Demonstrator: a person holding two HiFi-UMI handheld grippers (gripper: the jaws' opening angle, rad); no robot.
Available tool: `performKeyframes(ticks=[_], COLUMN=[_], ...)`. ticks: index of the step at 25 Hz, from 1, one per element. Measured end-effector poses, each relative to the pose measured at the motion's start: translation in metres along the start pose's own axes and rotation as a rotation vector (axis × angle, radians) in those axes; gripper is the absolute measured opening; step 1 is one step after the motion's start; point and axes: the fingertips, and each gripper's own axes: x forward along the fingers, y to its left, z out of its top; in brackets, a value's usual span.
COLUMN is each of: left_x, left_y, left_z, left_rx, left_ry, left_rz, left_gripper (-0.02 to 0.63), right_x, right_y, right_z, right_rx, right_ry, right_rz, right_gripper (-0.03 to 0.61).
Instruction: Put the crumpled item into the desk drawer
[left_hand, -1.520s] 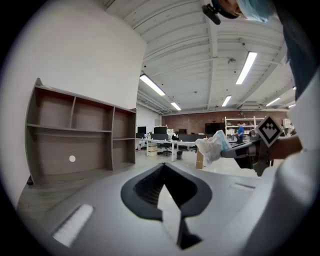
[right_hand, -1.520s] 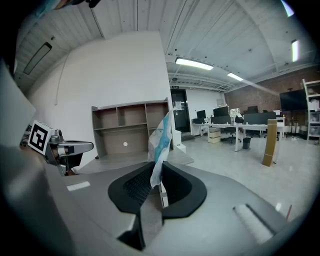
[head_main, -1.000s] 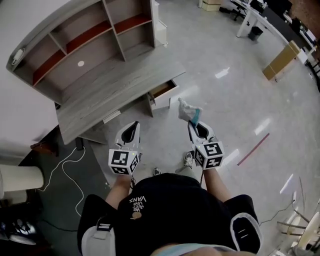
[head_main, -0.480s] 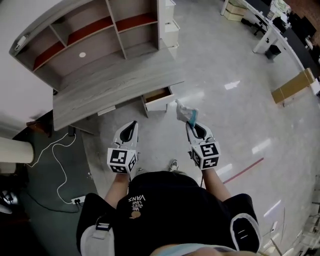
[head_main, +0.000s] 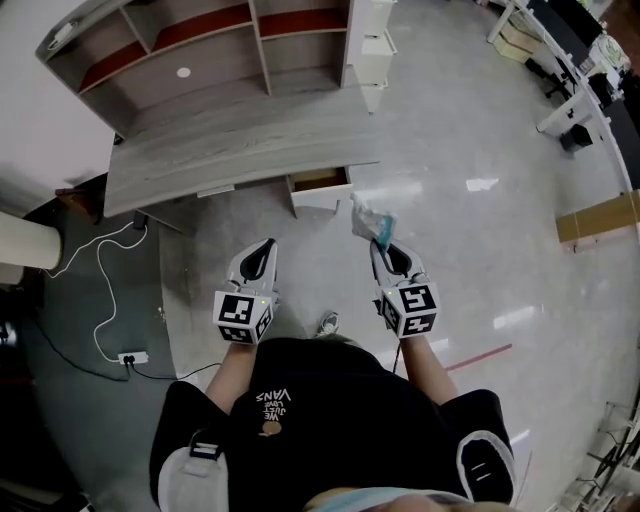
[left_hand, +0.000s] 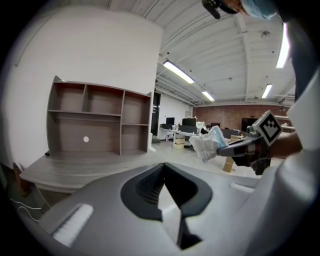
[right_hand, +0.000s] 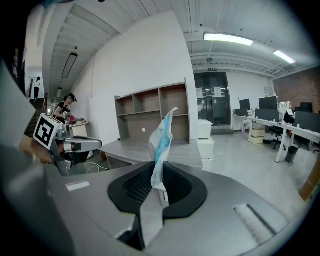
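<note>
Filling the upper left of the head view, the grey desk (head_main: 230, 150) carries a shelf unit (head_main: 200, 40) along its far edge. The desk drawer (head_main: 320, 183) sits pulled open under the desk's right end, near the frame's centre. Lower down, the left gripper (head_main: 266, 250) has its jaws together on nothing. The right gripper (head_main: 383, 250) is clamped on the crumpled item (head_main: 368, 218), a white and blue wad held in the air just right of the drawer, apart from it.
</note>
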Motion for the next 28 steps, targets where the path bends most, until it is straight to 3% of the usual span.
performKeyframes(ticks=[11, 28], left_x=[0.043, 0.119], left_y=[0.038, 0.091], left_z=[-0.004, -0.032], left_rx=[-0.002, 0.068], left_ry=[0.032, 0.093], left_rz=[-0.011, -0.179], left_gripper=[0.052, 0.052], right_x=[0.051, 0.136], right_y=[-0.011, -0.025], right_z=[-0.003, -0.012], right_rx=[-0.051, -0.097], right_ry=[0.051, 0.122], right_rz=[-0.047, -0.177], right_gripper=[0.048, 0.048])
